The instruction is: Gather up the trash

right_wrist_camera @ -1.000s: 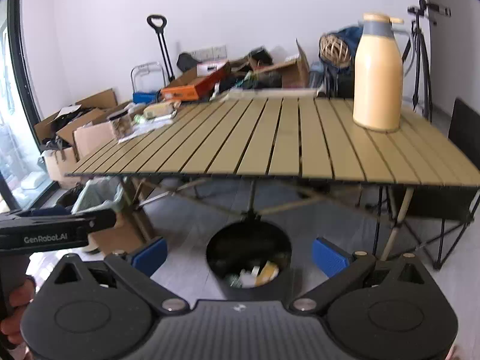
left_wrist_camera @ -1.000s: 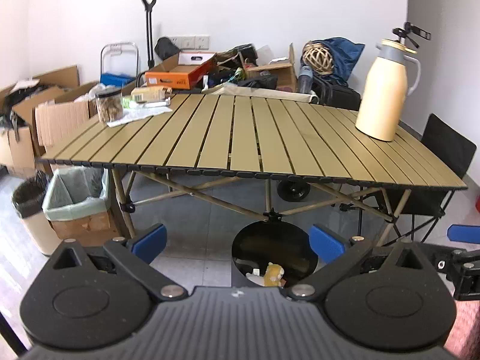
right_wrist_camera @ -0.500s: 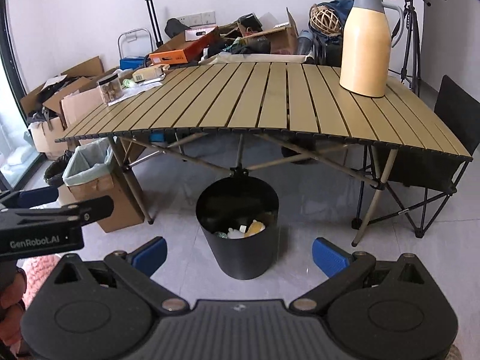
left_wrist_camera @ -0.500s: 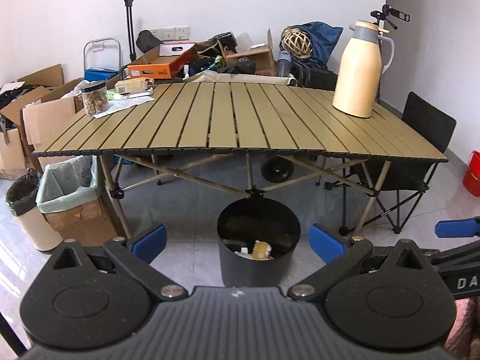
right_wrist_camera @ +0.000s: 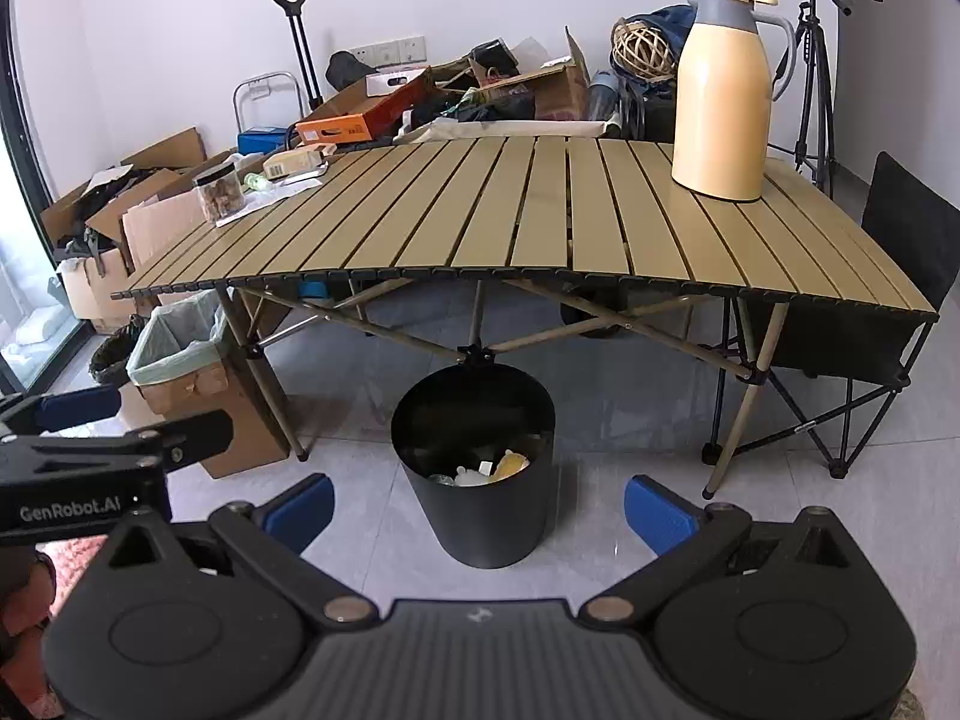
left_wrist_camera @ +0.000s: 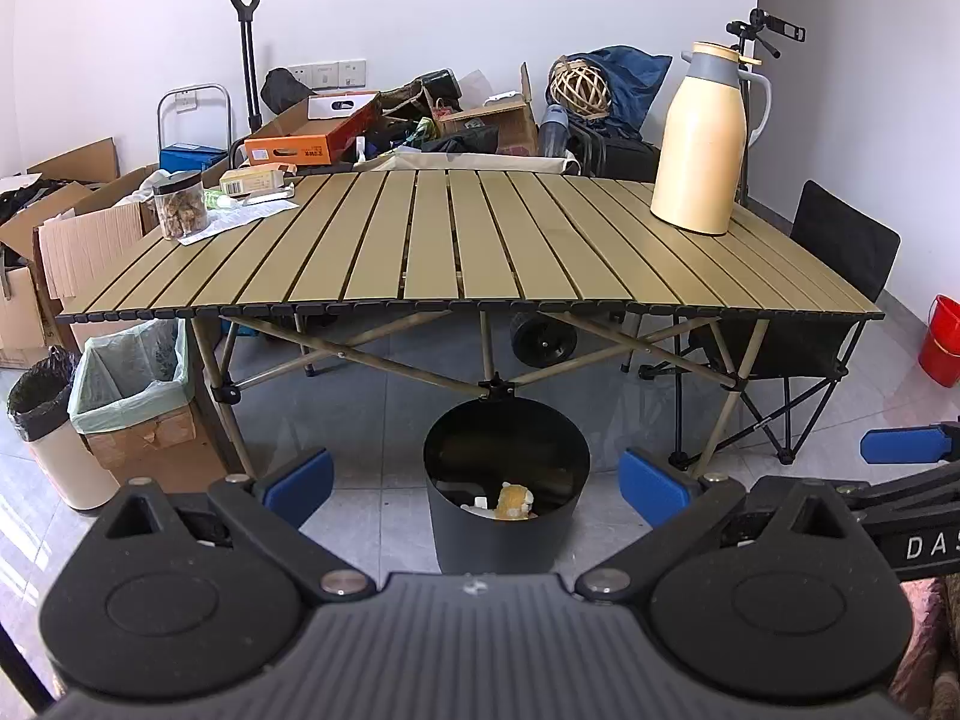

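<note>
A black round bin (left_wrist_camera: 507, 516) (right_wrist_camera: 474, 492) stands on the tiled floor under the front edge of the slatted folding table (left_wrist_camera: 468, 252) (right_wrist_camera: 540, 228). Trash lies inside it, including a yellow piece (left_wrist_camera: 513, 501) (right_wrist_camera: 510, 463) and white scraps. My left gripper (left_wrist_camera: 477, 483) is open and holds nothing, its blue pads wide apart above the bin. My right gripper (right_wrist_camera: 477, 507) is open and holds nothing too. Each gripper shows at the edge of the other's view.
On the table stand a cream thermos jug (left_wrist_camera: 699, 138) (right_wrist_camera: 723, 90), a jar (left_wrist_camera: 179, 204) and papers. A lined cardboard box (left_wrist_camera: 135, 384) and a small bagged bin (left_wrist_camera: 48, 426) sit left; a folding chair (left_wrist_camera: 840, 276) and red bucket (left_wrist_camera: 945, 339) right. Boxes clutter the back wall.
Both grippers have pulled back and risen from the bin and table; the bin now shows whole on the floor. Both stay open with nothing held.
</note>
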Available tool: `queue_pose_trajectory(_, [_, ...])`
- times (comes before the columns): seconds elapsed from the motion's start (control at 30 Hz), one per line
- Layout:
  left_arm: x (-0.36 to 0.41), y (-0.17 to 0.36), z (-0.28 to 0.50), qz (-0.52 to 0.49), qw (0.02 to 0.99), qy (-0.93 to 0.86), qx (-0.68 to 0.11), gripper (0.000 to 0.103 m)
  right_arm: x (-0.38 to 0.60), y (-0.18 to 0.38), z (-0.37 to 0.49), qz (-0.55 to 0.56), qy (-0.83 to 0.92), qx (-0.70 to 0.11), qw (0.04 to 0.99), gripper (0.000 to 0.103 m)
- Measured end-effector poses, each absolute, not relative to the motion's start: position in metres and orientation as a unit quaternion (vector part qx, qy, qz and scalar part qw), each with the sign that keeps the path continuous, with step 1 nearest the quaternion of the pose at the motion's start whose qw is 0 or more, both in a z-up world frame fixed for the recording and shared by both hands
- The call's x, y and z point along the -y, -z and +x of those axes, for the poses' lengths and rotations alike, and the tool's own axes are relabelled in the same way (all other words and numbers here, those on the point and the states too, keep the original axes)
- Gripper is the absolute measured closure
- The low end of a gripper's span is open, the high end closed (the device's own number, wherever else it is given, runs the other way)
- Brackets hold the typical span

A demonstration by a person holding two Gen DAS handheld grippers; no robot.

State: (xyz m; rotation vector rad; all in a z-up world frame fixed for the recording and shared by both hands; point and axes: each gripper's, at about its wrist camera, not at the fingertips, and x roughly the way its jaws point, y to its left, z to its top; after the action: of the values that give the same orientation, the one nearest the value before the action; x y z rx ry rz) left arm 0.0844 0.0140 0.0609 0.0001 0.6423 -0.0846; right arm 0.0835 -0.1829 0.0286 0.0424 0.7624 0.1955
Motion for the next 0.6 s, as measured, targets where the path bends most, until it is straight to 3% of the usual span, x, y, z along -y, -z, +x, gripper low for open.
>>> queue_pose_trajectory(0.6, [-0.0134,-0.0633,0.0828,0.002,0.949,0.041,-0.312,0.0,0.1824,-0.0311,0.0806,0.024,-0.096,-0.367,0.925,0.0])
